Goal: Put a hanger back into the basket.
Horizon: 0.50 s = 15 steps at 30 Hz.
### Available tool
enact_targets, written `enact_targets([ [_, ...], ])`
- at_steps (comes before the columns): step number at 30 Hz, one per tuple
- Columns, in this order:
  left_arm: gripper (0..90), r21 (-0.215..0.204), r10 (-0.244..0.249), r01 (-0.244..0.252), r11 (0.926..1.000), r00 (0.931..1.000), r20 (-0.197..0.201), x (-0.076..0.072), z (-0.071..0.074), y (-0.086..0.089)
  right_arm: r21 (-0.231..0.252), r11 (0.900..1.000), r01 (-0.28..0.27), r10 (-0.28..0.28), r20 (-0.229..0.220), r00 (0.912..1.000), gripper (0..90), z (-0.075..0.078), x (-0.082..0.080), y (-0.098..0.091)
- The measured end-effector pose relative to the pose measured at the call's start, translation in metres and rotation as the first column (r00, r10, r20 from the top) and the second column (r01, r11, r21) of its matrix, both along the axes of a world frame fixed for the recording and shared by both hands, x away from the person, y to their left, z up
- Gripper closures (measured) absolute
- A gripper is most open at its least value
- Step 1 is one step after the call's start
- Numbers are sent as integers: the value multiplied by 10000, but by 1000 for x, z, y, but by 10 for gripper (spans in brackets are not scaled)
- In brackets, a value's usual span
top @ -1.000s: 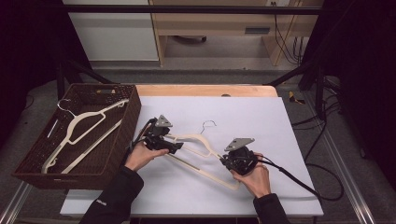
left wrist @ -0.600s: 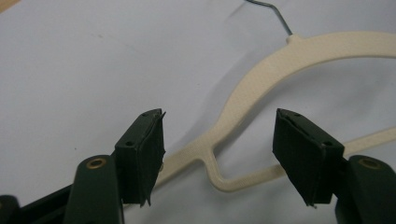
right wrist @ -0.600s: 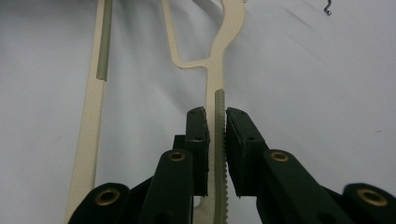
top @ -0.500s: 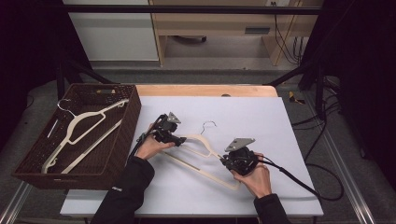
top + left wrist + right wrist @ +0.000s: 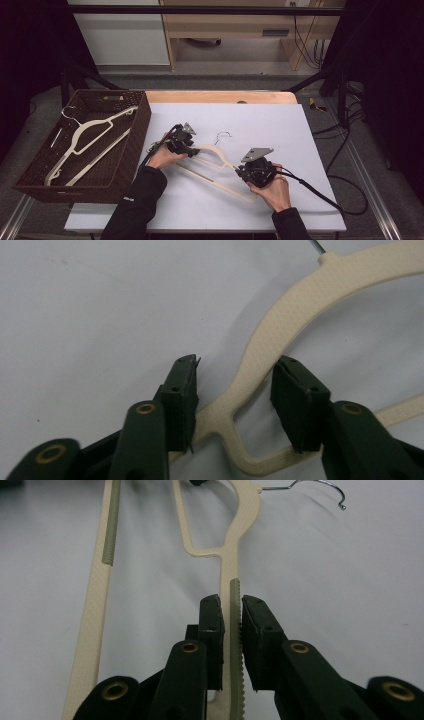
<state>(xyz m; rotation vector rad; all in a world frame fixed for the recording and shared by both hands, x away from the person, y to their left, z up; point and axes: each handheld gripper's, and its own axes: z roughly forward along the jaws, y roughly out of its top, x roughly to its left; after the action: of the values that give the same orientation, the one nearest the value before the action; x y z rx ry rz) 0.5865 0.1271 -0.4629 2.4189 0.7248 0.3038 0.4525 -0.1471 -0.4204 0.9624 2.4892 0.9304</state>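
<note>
1. Cream plastic hanger (image 5: 220, 162) lies flat on the white surface (image 5: 300, 135), its wire hook (image 5: 223, 136) pointing away from me, just right of the brown wicker basket (image 5: 135, 150).
2. My left gripper (image 5: 234, 385) has just been closing: its jaws stand partly open, straddling the hanger's curved shoulder near the notch. The left pad lies against the plastic while the right one is apart from it, so I have no grip there yet.
3. My right gripper (image 5: 231, 617) is clamped on the ridged strip of the hanger's other arm, both pads pressing on it.
4. Compared with a second ago, my left hand (image 5: 162, 157) has come forward and down onto the shoulder, where before it sat short of it with the jaws wider; my right hand (image 5: 272, 187) has not shifted, and the hanger has kept its place.
5. I judge this as the second hold being set, so the hanger can be lifted by both ends, likely toward the basket, where another hanger (image 5: 87, 142) already lies.
</note>
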Motion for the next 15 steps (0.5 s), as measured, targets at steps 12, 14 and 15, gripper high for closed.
enact_targets([
  [12, 714, 1450, -1299, 1185, 9823, 9889, 724, -19, 20, -2, 224, 9997, 85, -86, 49, 10000, 792, 1, 1, -6],
  [14, 735, 1594, -1436, 1297, 9787, 9865, 787, -25, 24, -2, 314, 9994, 120, -122, 57, 9999, 789, 1, 2, -8],
  [15, 745, 1706, -1506, 1354, 9760, 9854, 797, -27, 26, -2, 315, 9994, 137, -140, 75, 9999, 787, 0, 3, -10],
])
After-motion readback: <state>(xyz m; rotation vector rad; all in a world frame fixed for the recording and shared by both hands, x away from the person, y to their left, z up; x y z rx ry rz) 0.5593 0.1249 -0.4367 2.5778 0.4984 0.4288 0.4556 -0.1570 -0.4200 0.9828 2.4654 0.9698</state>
